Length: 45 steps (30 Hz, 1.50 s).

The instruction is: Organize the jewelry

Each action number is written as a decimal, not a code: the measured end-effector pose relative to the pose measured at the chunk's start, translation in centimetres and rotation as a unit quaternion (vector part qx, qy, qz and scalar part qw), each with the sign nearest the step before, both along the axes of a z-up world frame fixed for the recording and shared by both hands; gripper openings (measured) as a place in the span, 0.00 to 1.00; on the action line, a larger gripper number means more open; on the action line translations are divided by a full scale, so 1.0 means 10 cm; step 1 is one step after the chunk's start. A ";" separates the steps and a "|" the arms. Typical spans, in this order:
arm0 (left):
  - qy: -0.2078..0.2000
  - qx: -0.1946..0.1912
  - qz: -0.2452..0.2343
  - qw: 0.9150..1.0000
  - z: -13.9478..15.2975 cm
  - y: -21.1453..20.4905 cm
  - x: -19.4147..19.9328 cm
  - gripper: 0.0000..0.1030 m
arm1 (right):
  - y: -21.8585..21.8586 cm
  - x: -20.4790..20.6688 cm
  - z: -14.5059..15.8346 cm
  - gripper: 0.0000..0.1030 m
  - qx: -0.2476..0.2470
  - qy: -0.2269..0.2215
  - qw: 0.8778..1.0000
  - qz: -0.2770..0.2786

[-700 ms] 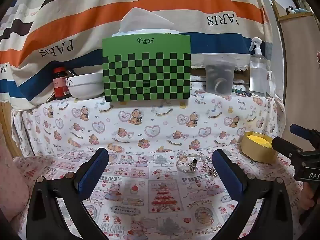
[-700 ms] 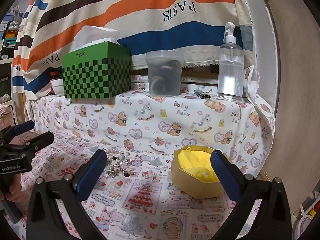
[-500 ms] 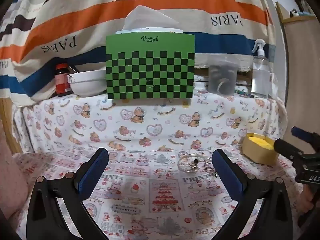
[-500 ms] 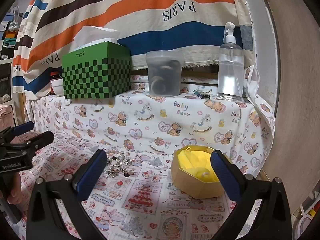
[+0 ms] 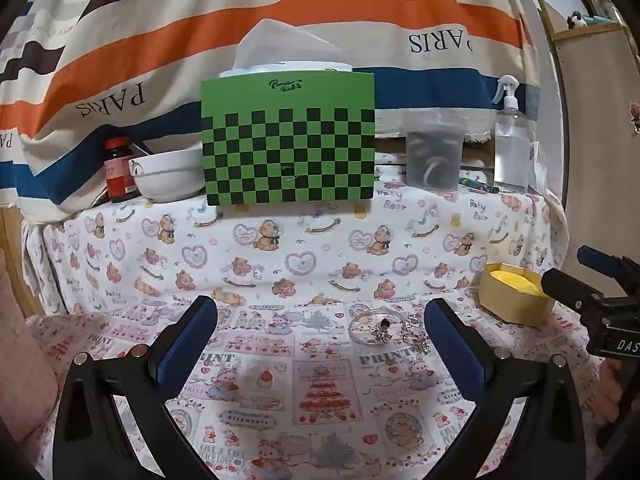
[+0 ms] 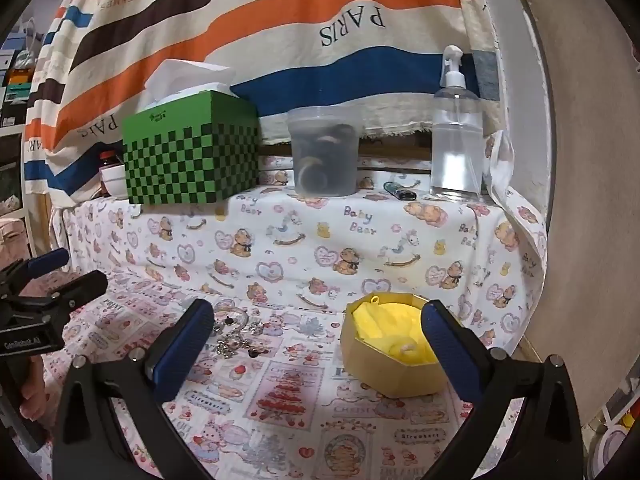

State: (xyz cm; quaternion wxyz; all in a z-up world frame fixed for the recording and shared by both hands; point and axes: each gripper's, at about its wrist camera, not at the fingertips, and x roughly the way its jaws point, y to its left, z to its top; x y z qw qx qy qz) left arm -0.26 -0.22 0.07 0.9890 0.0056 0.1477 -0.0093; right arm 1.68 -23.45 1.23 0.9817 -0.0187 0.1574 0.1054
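Both hand-held grippers, left (image 5: 320, 334) and right (image 6: 316, 338), hover spread wide over the "Baby Bear" printed surface (image 5: 280, 248). Tangled silver jewelry (image 5: 384, 330) lies mid-surface, near a yellow-lined jewelry box (image 6: 394, 346); behind hangs a "PARIS" striped cloth (image 6: 280, 12).

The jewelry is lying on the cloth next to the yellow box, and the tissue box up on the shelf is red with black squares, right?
Almost. The tissue box is green with black squares, not red; the left wrist view shows it plainly. The jewelry does lie on the cloth beside the yellow box.
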 end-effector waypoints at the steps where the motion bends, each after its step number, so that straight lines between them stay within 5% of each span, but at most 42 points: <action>1: 0.000 0.000 0.001 1.000 0.00 0.00 0.00 0.99 | 0.00 0.00 0.00 1.00 0.000 0.000 1.000 0.000; 45: 0.007 -0.007 0.013 1.000 -0.02 0.04 0.02 0.99 | 0.00 0.02 -0.01 1.00 -0.001 0.004 1.000 -0.011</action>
